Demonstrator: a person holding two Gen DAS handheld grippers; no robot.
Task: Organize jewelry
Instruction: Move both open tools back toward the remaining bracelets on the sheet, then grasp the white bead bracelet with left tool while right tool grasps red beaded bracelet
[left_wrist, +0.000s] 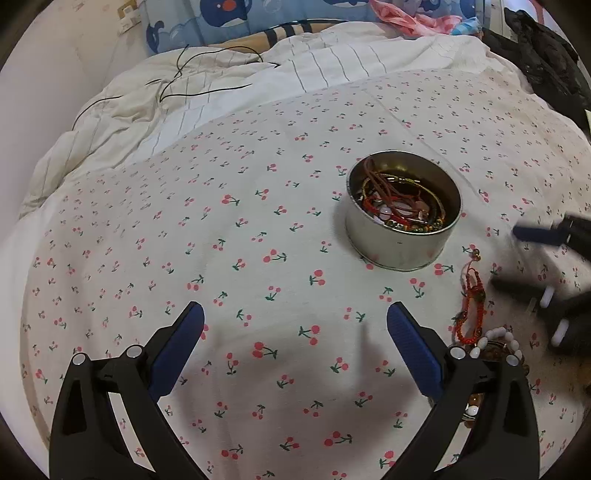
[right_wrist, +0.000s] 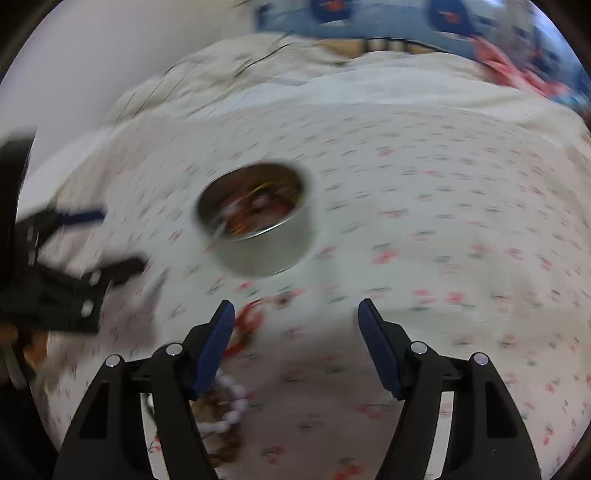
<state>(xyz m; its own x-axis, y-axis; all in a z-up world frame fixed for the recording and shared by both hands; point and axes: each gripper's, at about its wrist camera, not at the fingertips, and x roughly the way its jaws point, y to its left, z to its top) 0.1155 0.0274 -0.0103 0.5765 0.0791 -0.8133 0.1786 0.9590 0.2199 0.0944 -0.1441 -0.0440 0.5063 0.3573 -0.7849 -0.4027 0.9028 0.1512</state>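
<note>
tin (left_wrist: 402, 251): round, silver, full of tangled bracelets
red bracelet (left_wrist: 469, 306): beaded, on the cherry-print bed sheet (left_wrist: 258, 258)
left gripper (left_wrist: 295, 332): fingers open, empty
right gripper (right_wrist: 295, 332): fingers open, empty

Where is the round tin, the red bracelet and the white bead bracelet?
tin (left_wrist: 402, 251), left wrist view, on its outer metal wall.
red bracelet (left_wrist: 466, 314), left wrist view, on the beaded loop.
white bead bracelet (left_wrist: 496, 335), left wrist view, on the top beads.
</note>
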